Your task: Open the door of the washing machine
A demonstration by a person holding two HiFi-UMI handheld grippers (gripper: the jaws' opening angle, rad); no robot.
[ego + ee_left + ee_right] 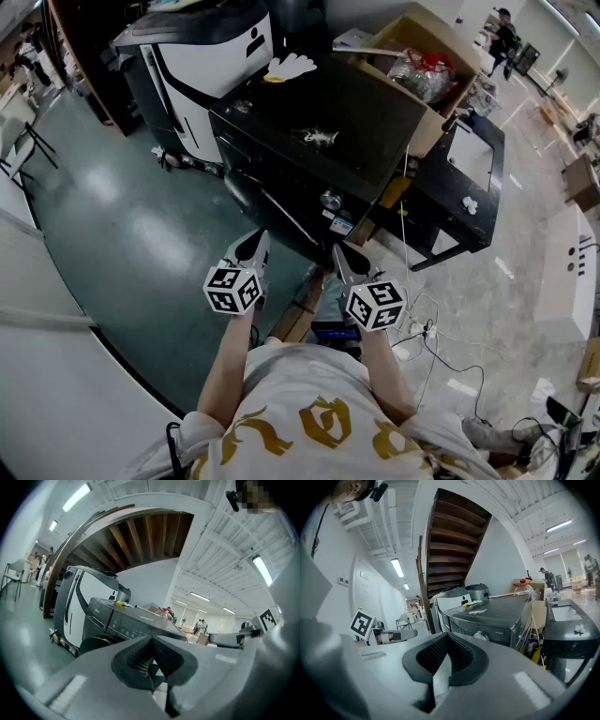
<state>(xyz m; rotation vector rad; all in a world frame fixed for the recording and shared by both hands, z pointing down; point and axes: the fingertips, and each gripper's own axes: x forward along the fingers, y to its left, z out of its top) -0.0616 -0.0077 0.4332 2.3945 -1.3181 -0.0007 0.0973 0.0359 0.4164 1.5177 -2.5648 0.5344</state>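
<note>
The black washing machine (319,117) stands straight ahead of me, its front with the dark round door (246,194) and a silver dial (330,200) turned my way. The door looks closed against the front. My left gripper (254,247) hangs shut and empty just short of the door's lower edge. My right gripper (343,260) is shut too, holding nothing, below the dial. In the left gripper view the machine (123,623) and part of its door (93,644) rise beyond the pads (140,660). In the right gripper view the machine (497,616) and dial (481,636) show.
A white and black appliance (202,56) stands left of the washer. White gloves (292,66) lie on its top. A cardboard box (427,56) sits behind it, a low black table (469,178) to the right. Cables and a power strip (422,328) lie on the floor.
</note>
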